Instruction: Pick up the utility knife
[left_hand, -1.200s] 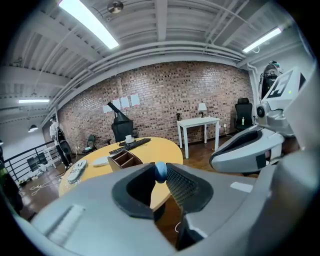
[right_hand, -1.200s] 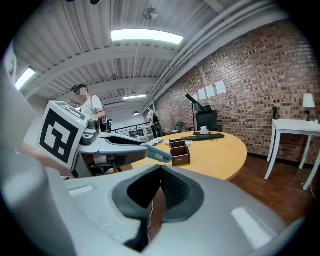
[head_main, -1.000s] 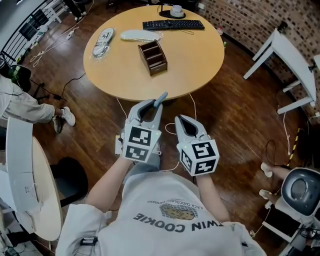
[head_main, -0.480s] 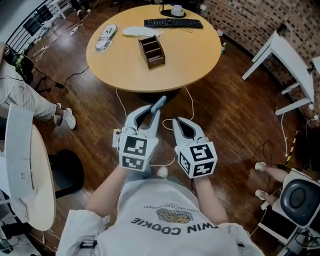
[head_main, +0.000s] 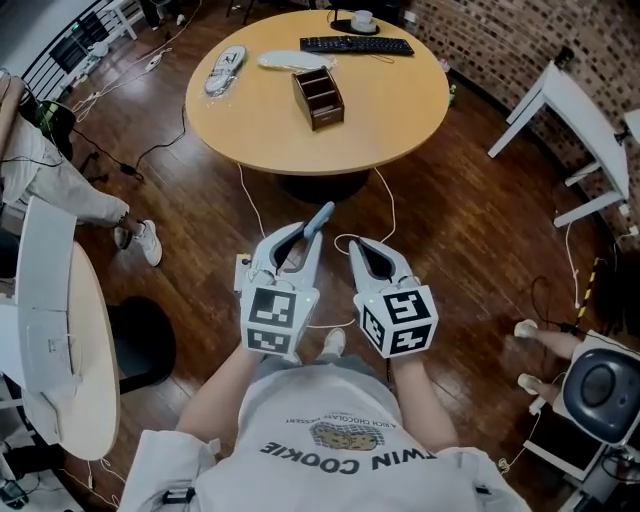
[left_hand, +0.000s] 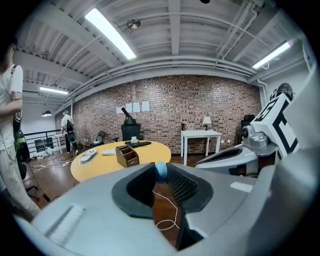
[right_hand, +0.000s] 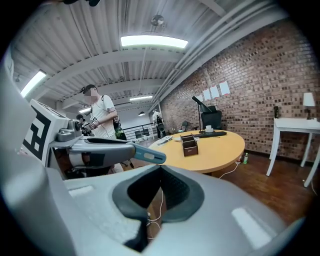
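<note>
As the worktop (head_main: 250, 120) lies farther off than before, the left tongs (head_main: 304, 232) grip the one knife (head_main: 320, 214); the right tongs (head_main: 355, 244) are closed, empty.

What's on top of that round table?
A black keyboard, a white cup, a brown wooden organiser, a white oblong item and a pale patterned item. The organiser's walls hide part of its compartments.

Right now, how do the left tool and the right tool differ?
1. The left tool is clamped on the blue utility knife, whose end pokes past its tips. The right tool holds nothing.
2. The left tool's jaws are kept slightly apart by the knife. The right tool's tips meet.

Shared: both are grey, each carries a marker cube, and they sit side by side over the wood floor, pointing toward the round table.
</note>
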